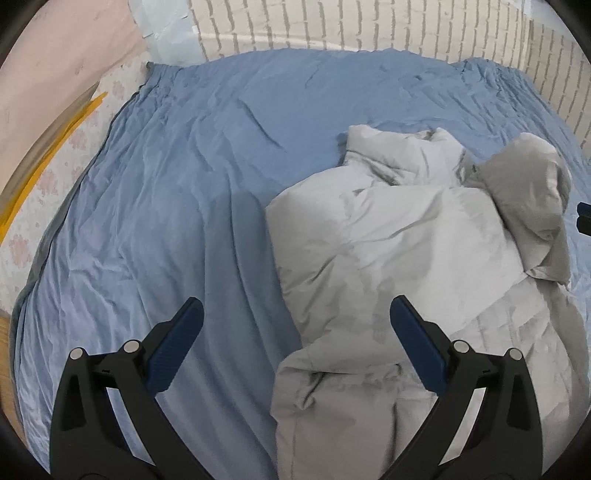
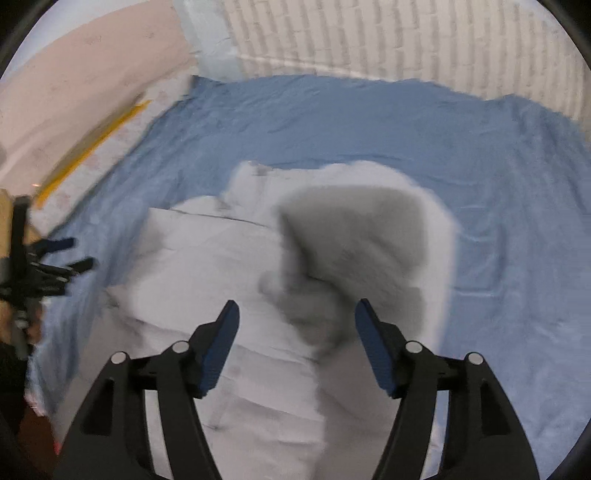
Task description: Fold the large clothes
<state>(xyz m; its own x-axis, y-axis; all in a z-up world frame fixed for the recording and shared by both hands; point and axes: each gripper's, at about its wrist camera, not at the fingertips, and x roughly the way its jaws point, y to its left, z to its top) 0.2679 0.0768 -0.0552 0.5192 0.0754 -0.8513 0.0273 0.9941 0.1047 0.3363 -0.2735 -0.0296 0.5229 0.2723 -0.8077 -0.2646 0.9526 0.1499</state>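
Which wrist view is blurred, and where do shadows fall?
Left wrist view: sharp; a soft shadow crosses the blue sheet and the near edge of the grey garment ahead of the open left gripper. Right wrist view: motion-smeared throughout, the garment's folds and dark flap washed out; only the open right gripper is crisp. Both show fisheye bending.

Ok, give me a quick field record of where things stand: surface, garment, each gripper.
surface: blue sheet spread over a bed, wrinkled
garment: pale grey padded garment, crumpled in a heap on the sheet, not folded flat
garment detail: darker grey flap raised on the heap's right side
left gripper: open, nothing between the jaws, over the garment's left edge
right gripper: open, pads not pressing the cloth, above the flap
backdrop: brick-pattern wall behind the bed
image quality: right wrist view blurred
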